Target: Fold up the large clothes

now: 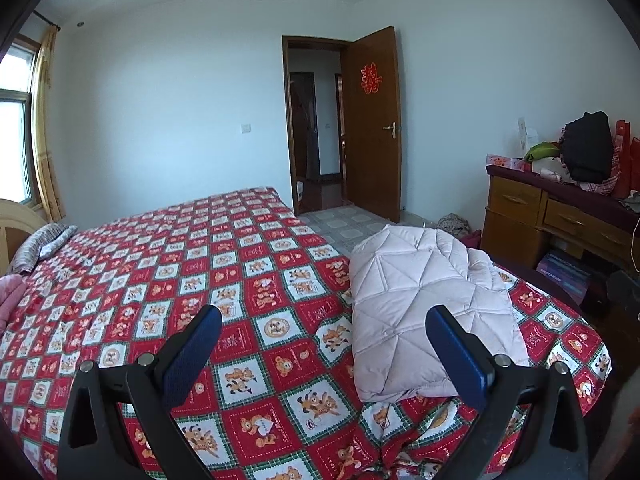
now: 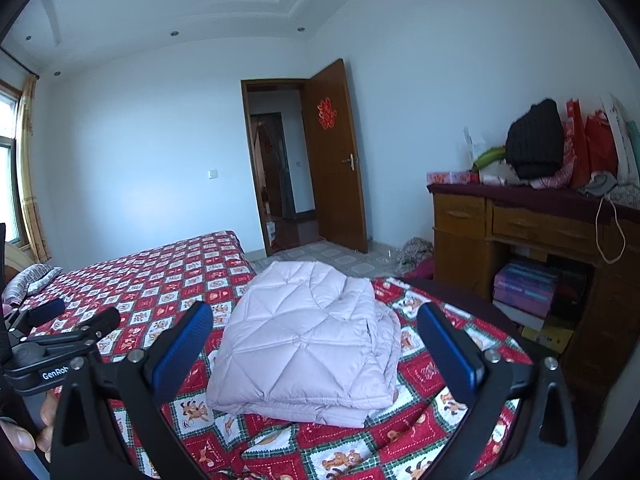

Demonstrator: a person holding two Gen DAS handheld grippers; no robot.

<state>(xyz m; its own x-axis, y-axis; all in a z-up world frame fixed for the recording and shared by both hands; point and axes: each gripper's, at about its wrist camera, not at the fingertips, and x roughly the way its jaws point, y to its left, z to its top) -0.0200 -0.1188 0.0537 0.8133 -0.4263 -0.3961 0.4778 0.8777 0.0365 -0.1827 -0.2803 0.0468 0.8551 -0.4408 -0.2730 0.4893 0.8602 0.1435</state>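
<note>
Folding looks complete: pale lilac quilted jacket (image 2: pixel 308 340) lies folded ahead of spread-open, empty right gripper (image 2: pixel 316 344) and left gripper (image 1: pixel 324 344); next, withdraw.

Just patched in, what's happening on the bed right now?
A pale quilted jacket lies folded into a compact bundle near the corner of the bed. Neither the left gripper nor the right gripper is touching it; both hover above it with jaws open and empty. The fold looks done or nearly so.
</note>
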